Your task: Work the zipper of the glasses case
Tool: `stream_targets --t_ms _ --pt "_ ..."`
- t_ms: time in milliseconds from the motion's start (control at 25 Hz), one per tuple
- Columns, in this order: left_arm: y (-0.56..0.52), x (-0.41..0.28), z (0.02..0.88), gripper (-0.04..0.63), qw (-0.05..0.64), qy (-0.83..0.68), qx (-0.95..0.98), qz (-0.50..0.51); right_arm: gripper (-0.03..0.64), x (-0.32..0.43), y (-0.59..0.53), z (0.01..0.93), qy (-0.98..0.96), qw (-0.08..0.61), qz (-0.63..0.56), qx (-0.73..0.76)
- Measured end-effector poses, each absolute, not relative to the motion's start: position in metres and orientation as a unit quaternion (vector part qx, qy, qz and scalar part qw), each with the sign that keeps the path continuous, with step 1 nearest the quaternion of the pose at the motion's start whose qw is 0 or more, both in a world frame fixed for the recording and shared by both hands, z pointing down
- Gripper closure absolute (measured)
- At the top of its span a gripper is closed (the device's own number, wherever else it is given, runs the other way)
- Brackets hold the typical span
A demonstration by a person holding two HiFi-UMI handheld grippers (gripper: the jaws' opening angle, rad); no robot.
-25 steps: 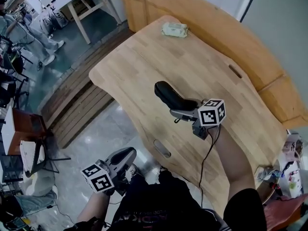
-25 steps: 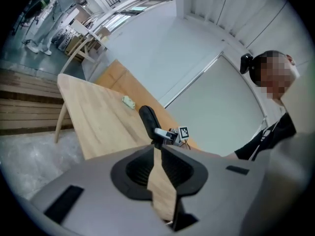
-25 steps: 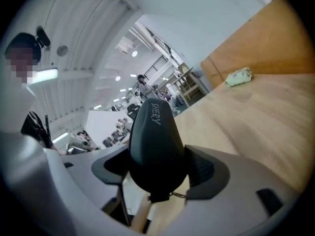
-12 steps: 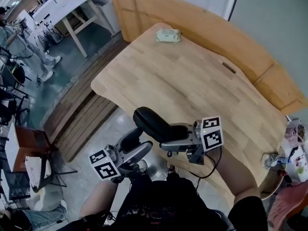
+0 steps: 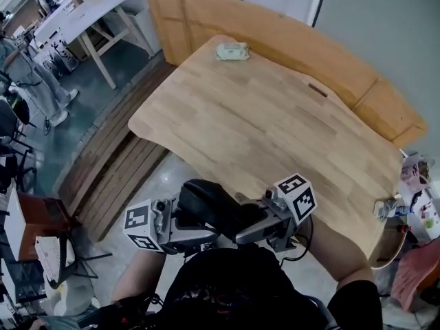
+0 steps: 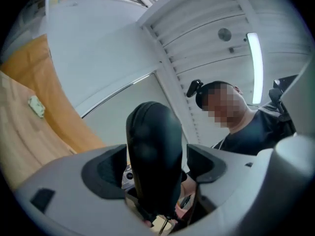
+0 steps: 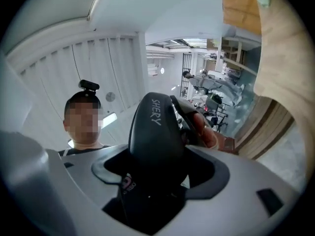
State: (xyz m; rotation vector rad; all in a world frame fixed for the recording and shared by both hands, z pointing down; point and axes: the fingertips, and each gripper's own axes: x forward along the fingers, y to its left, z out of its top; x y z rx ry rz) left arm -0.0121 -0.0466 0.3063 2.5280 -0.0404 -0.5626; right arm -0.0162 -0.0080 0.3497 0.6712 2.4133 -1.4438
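In the head view, the black glasses case (image 5: 210,206) is held off the table, close to the person's body. My right gripper (image 5: 251,223) is shut on its right end, and the right gripper view shows the case (image 7: 155,136) wedged between the jaws of that gripper (image 7: 157,178). My left gripper (image 5: 196,227) comes from the left, its jaws opening around the case's other end. The left gripper view has the case (image 6: 155,151) standing between the spread jaws of the left gripper (image 6: 156,173), with gaps on both sides. The zipper pull is not clearly visible.
The wooden table (image 5: 261,115) lies ahead of the grippers, with a pale green packet (image 5: 232,50) at its far end. A wooden bench (image 5: 275,33) runs behind it. Clutter (image 5: 412,198) sits at the table's right edge. A white table (image 5: 89,12) stands at upper left.
The right gripper has carried the case off the table toward the body. The left gripper rose from below, opened its jaws, and now straddles the case's free end.
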Motion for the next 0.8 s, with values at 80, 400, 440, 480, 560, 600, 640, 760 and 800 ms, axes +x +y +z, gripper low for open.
stream_targets --t_ms 80,400,440,480,560,600,640,760,800 --pt "-0.041 -0.015 0.302 0.215 0.269 0.001 0.940 -0.212 0.267 -0.024 0.004 0.344 0.819 0.126 -0.501 0.251" --pt "-0.021 -0.025 0.294 0.215 0.260 0.015 0.944 -0.204 0.267 -0.054 0.020 0.346 0.816 0.114 -0.508 0.250" --pt "-0.023 -0.027 0.297 0.215 0.256 -0.003 0.946 -0.199 0.268 -0.060 0.020 0.350 0.826 0.102 -0.502 0.237" --pt "-0.025 -0.029 0.300 0.215 0.254 -0.019 0.947 -0.194 0.267 -0.065 0.020 0.354 0.835 0.090 -0.494 0.224" --pt "-0.028 -0.034 0.305 0.215 0.255 -0.042 0.947 -0.191 0.268 -0.072 0.020 0.358 0.847 0.073 -0.484 0.205" --pt "-0.031 -0.037 0.306 0.215 0.259 -0.053 0.945 -0.192 0.268 -0.075 0.019 0.359 0.852 0.068 -0.481 0.197" --pt "-0.034 -0.040 0.307 0.215 0.263 -0.066 0.943 -0.191 0.268 -0.076 0.016 0.360 0.858 0.063 -0.476 0.185" --pt "-0.044 -0.046 0.318 0.215 0.276 -0.114 0.937 -0.179 0.268 -0.076 0.006 0.369 0.887 0.029 -0.442 0.129" --pt "-0.047 -0.047 0.322 0.215 0.282 -0.127 0.935 -0.174 0.268 -0.075 0.002 0.372 0.898 0.013 -0.426 0.108"
